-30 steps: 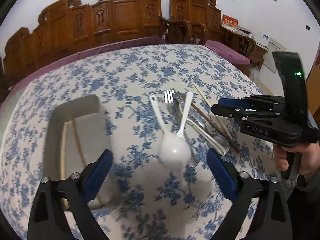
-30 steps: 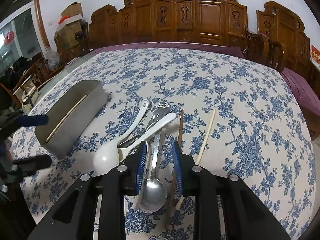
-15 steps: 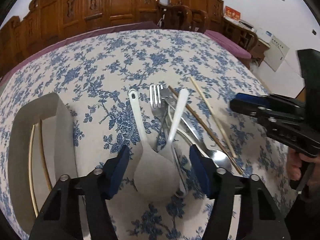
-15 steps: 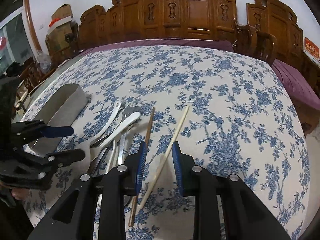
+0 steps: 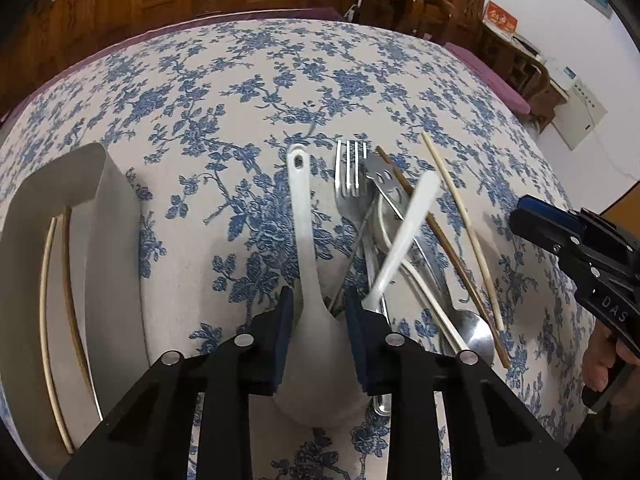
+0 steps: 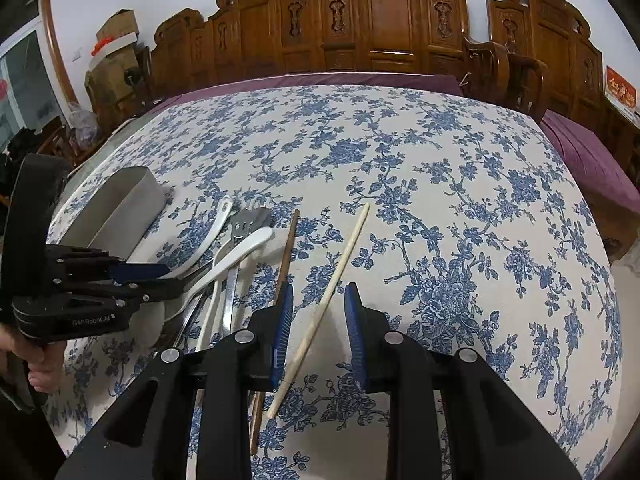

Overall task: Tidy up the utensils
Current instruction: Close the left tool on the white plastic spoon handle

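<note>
The left gripper [image 5: 319,322] is closing around the white spoon [image 5: 316,344]; the right gripper [image 6: 318,328], jaws apart, straddles a pale chopstick [image 6: 320,312] untouched.

Even indoor light, soft shadows under the gripper arms; fisheye bending and dark corners at the edges; one white spoon handle [image 5: 404,232] is motion-blurred.

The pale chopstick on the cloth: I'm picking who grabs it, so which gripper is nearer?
Right. The right gripper straddles the pale chopstick; the left gripper is closing around the white ladle, across the pile.
</note>
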